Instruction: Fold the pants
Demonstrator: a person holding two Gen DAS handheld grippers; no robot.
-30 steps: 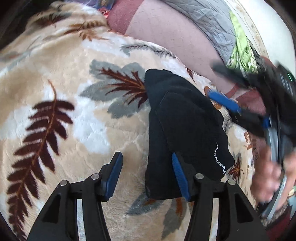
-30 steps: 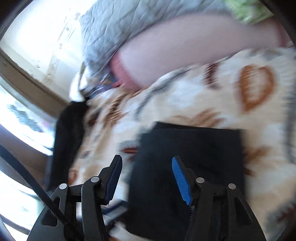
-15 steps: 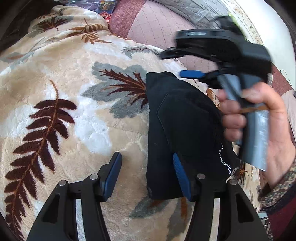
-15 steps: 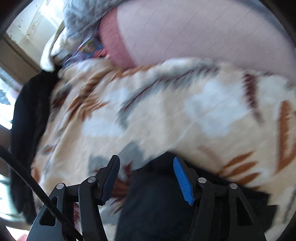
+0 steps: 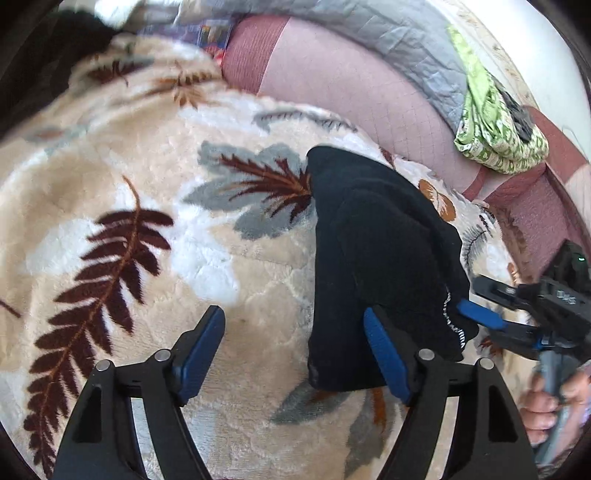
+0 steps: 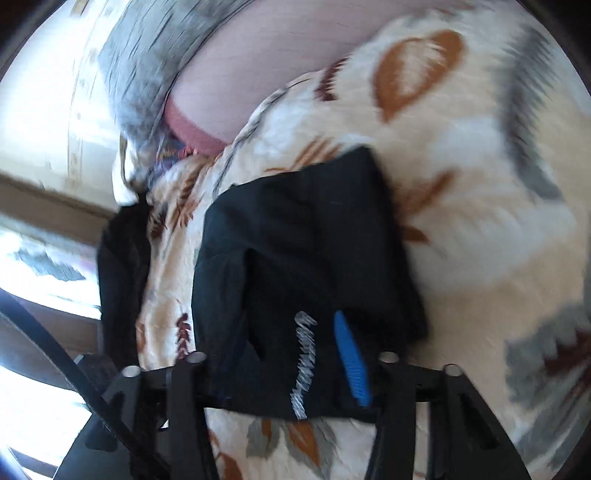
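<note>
The black pants (image 5: 376, 254) lie folded into a small bundle on a leaf-patterned blanket (image 5: 147, 206). White lettering shows on their near right edge. My left gripper (image 5: 295, 350) is open and empty, its right finger beside the bundle's near edge. My right gripper (image 5: 480, 314) comes in from the right, its blue fingertip at the lettered corner. In the right wrist view the pants (image 6: 306, 251) fill the space between the fingers of the right gripper (image 6: 273, 354). The jaws are spread wide with one blue pad (image 6: 351, 358) on top of the cloth; the left pad is hidden.
A pink quilted cushion (image 5: 354, 81) and a grey quilt (image 5: 399, 33) lie behind the blanket. A green patterned cloth (image 5: 495, 129) sits at the back right. Another dark garment (image 6: 122, 258) hangs at the blanket's far edge by a window.
My right gripper swung from above the far end of the bundle down to its near right corner, and the cloth now sits between its fingers. The left gripper barely moved.
</note>
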